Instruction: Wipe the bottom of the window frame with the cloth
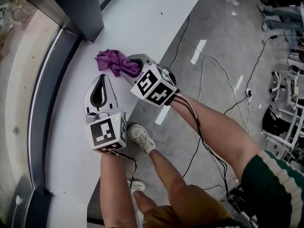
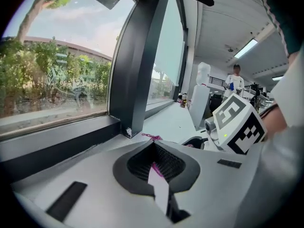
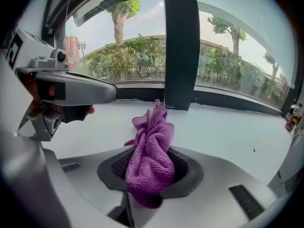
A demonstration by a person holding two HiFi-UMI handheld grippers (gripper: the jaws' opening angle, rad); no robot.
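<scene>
Right gripper point(image 1: 132, 66) jaws clamped on single purple cloth point(image 1: 116, 62); left gripper point(image 1: 102, 76) jaws together, nothing held.

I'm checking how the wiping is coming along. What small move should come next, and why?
Probably push the right gripper forward until the cloth meets the dark bottom rail of the window frame. Its jaws are clamped on the cloth, which sits over the white sill, apparently short of the rail. The left gripper is shut and empty beside it.
</scene>
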